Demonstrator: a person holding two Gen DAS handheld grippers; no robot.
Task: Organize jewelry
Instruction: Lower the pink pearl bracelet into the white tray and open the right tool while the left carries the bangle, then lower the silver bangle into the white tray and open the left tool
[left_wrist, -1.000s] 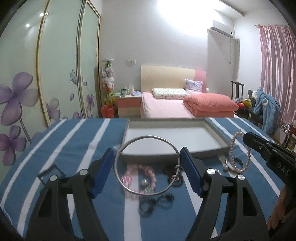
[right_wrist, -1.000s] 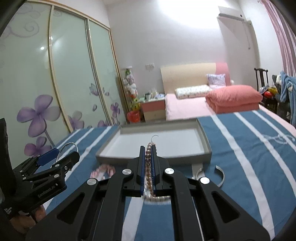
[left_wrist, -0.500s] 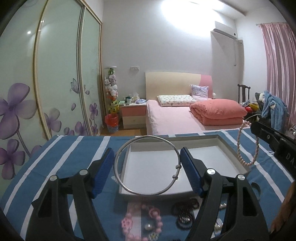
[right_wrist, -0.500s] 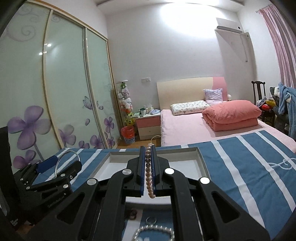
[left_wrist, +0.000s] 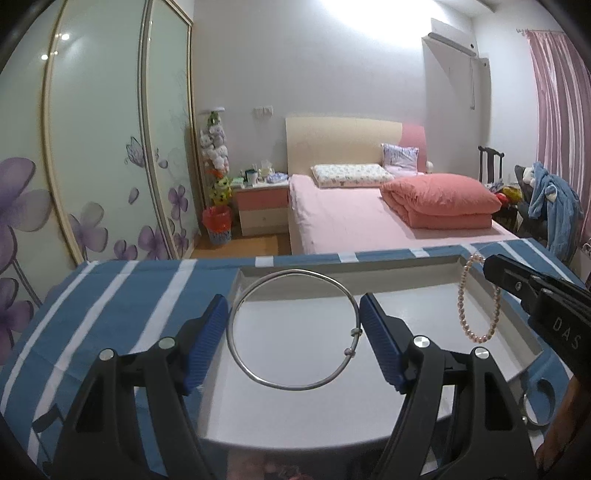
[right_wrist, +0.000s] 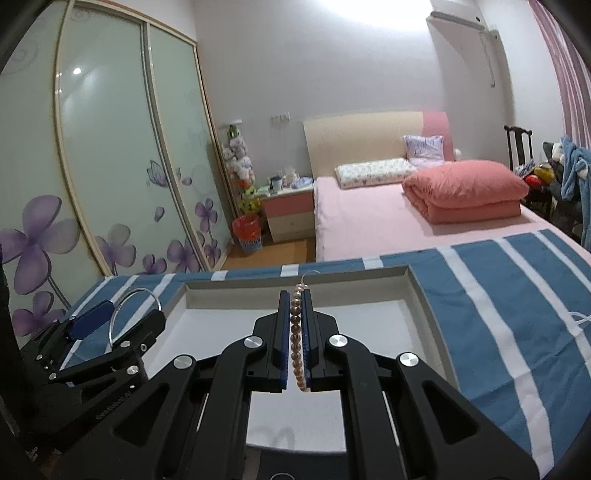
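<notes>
You've got both pieces up over the tray (left_wrist: 424, 263) now, so this is the set-down. Your left hand-held gripper (left_wrist: 293, 332) fills the lower centre of the left wrist view, its blue pads (left_wrist: 376, 341) pressed against either side of the silver bangle (left_wrist: 236, 332), which is held clear above the tray's pale floor; the little sliding knots sit by the right pad. Your right hand-held gripper (right_wrist: 294, 339) is clenched on the pearl bracelet (right_wrist: 295, 332), the strand pinched edge-on between the pads in the centre of the right wrist view, and from the left camera you see its loop (left_wrist: 478, 295) dangling at the right of the frame over the tray's far right corner. The tray looks empty from here, on the blue striped cloth (right_wrist: 498, 295) of the bench. I'd say bring each piece down low before you let go: a bangle dropped from height will likely roll or bounce over the rim. Tip the bangle flat so it lies down rather than landing on edge. Keep the pearls well apart from it, toward the right side, and let the hanging loop touch first so it pools neatly. Open slowly, then lift straight up so no pad drags a piece. Another ring-like piece (left_wrist: 535, 406) waits at the lower right, outside the tray.
</notes>
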